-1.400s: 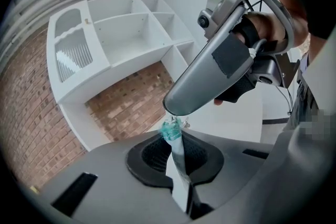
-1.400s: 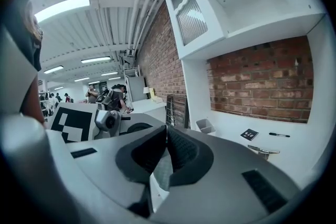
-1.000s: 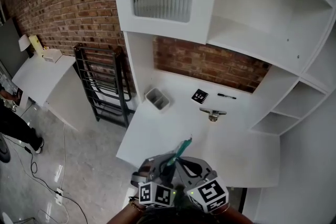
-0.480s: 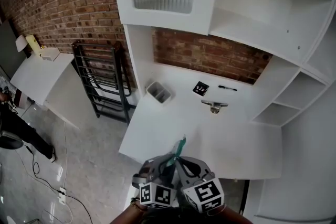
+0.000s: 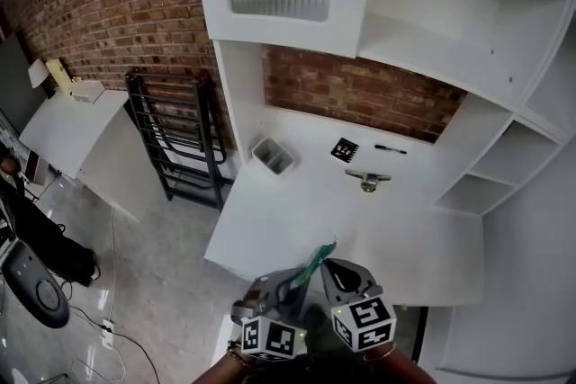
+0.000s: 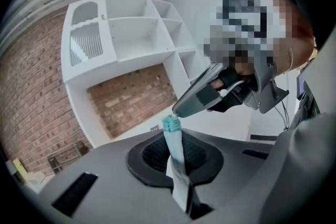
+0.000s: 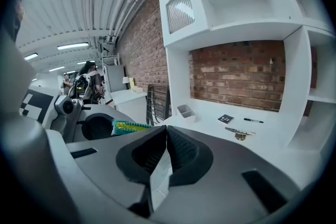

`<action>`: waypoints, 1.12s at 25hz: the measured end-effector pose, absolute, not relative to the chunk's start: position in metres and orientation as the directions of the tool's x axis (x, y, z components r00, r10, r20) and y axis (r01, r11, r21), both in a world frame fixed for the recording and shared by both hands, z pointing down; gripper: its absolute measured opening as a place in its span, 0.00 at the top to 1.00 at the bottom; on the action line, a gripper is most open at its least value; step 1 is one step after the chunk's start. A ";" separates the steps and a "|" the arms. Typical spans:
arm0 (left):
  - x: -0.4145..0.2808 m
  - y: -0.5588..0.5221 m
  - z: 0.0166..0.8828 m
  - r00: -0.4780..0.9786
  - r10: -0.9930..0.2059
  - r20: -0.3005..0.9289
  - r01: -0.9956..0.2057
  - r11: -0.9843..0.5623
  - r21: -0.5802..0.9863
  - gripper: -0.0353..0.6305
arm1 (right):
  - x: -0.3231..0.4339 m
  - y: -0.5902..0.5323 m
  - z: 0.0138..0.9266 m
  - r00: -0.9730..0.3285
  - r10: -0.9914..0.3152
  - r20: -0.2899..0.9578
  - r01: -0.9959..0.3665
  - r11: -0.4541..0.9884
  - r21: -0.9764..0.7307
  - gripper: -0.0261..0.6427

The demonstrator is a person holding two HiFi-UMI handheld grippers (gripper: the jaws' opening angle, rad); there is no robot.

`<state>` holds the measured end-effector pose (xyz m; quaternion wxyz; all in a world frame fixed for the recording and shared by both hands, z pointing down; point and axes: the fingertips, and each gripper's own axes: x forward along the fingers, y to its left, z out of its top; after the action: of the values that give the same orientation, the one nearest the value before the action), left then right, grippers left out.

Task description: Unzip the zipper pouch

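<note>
— White desk (image 5: 297, 220) under white shelving, with a brick wall (image 5: 360, 103) behind, fills the head view. Where are the grippers?

— Bottom centre of the frame. The left gripper (image 5: 288, 283) and the right gripper (image 5: 331, 268) sit side by side. The zipper pouch (image 5: 312, 261) sticks up between them as a teal strip, over the desk's near edge.

— What does the left gripper view give?

— Its fingers (image 6: 152, 153) are clamped on the zipper pouch (image 6: 172, 139). The pouch rises from between the pads at lower centre, pale with a teal end. The right gripper (image 6: 181, 109) hangs with its tip just above that end. I cannot tell whether it touches.

— And the right gripper view?

— Its pads (image 7: 181, 150) are pressed together in the middle of the frame. A pale sliver shows in the slot below them, and I cannot tell what it is. The zipper pouch (image 7: 128, 126) lies at left centre, held in the left gripper (image 7: 105, 127) and apart from these jaws.
</note>
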<state>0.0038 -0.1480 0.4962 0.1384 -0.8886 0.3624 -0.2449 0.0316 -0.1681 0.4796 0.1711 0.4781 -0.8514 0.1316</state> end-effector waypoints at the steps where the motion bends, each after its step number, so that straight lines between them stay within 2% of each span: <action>1: 0.004 -0.147 0.496 0.618 -0.711 0.336 -0.576 -0.700 -0.423 0.94 | 0.032 -0.168 0.480 -0.484 -0.770 0.417 -0.860 0.506 -0.063 0.95; 28: 0.002 -0.132 0.484 0.662 -0.685 0.305 -0.575 -0.725 -0.380 0.94 | 0.090 -0.175 0.494 -0.338 -0.832 0.441 -0.933 0.358 -0.040 0.95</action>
<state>0.0019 -0.1318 0.4842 0.1263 -0.9028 0.3487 -0.2178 0.0904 -0.1750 0.4940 0.1754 0.5480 -0.8050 0.1443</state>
